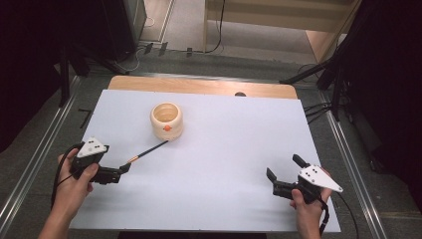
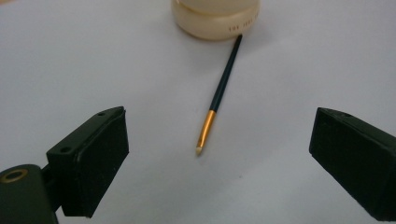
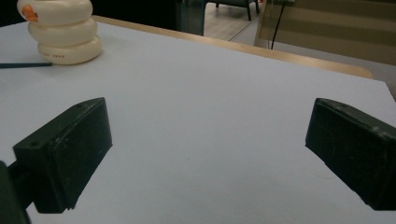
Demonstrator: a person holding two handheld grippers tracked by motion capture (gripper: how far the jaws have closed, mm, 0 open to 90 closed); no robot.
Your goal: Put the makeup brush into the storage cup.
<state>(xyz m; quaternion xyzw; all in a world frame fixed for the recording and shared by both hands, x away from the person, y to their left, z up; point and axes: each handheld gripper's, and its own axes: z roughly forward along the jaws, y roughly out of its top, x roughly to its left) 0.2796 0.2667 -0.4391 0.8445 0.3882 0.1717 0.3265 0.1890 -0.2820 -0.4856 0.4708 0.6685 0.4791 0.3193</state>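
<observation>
Just ahead of the left gripper (image 2: 219, 154) lies a brush (image 2: 219, 93).

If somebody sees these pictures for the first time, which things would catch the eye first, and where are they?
First the cream ribbed pot with an orange spot, standing toward the far left of the white table. Next the thin dark brush with its gold ferrule, lying flat, its handle end reaching the foot of the pot and its tip toward the open left gripper. The right gripper, also open, sits apart at the near right.
</observation>
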